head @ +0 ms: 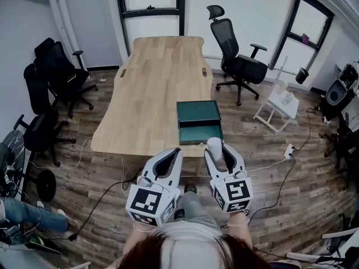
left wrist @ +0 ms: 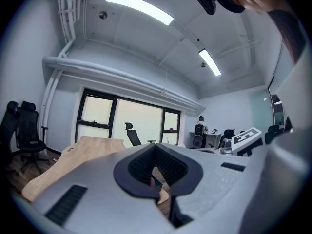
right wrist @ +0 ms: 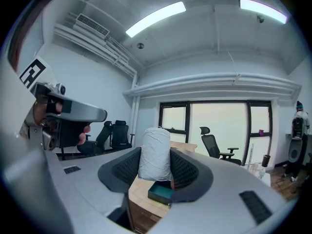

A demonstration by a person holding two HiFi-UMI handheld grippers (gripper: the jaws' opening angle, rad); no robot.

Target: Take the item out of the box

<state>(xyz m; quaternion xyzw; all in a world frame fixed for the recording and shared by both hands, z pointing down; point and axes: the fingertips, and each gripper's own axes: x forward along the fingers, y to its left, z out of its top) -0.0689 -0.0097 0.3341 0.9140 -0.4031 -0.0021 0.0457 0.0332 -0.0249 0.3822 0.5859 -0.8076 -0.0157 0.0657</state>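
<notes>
An open green box [head: 200, 133] sits near the front edge of the wooden table [head: 151, 88], its lid [head: 198, 112] lying just behind it. My right gripper [head: 217, 151] hangs just in front of the box and above the table edge. It is shut on a white cylindrical item [head: 215, 147]. In the right gripper view the item [right wrist: 155, 152] stands upright between the dark pads of that gripper [right wrist: 155, 168], with the box [right wrist: 161, 192] below. My left gripper [head: 175, 152] is beside it on the left, shut and holding nothing. The left gripper view shows its jaws [left wrist: 155, 172] together.
Black office chairs stand at the left [head: 53, 72] and behind the table on the right [head: 238, 60]. A small white side table [head: 279, 102] is at the right. Cables and a power strip [head: 289, 149] lie on the wooden floor.
</notes>
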